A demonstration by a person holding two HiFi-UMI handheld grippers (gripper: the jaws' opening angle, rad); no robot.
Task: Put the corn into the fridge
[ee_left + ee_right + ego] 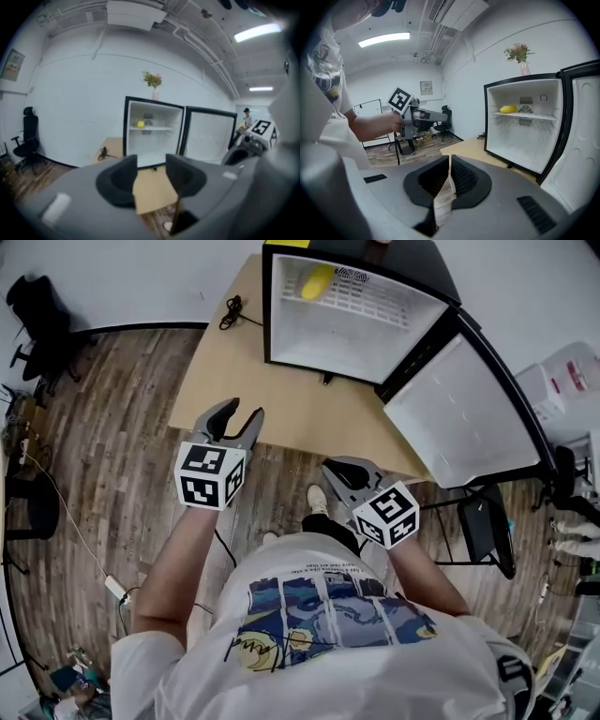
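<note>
Corn [317,281] on fridge [266,306] upper shelf, seemingly near front edge. Left gripper [241,416] jaws apart, empty; right gripper [339,470] pinched closed, empty. Door [469,418] wide open: hard swing could roll corn off.

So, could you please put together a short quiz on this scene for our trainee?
1. True or false: the corn lies on the table in front of the fridge.
2. Which gripper has its jaws apart: A) left gripper, B) right gripper?
3. Fill in: the fridge's door stands ____.
Key: 1 false, the corn lies on the shelf inside the fridge; 2 A; 3 open.
</note>
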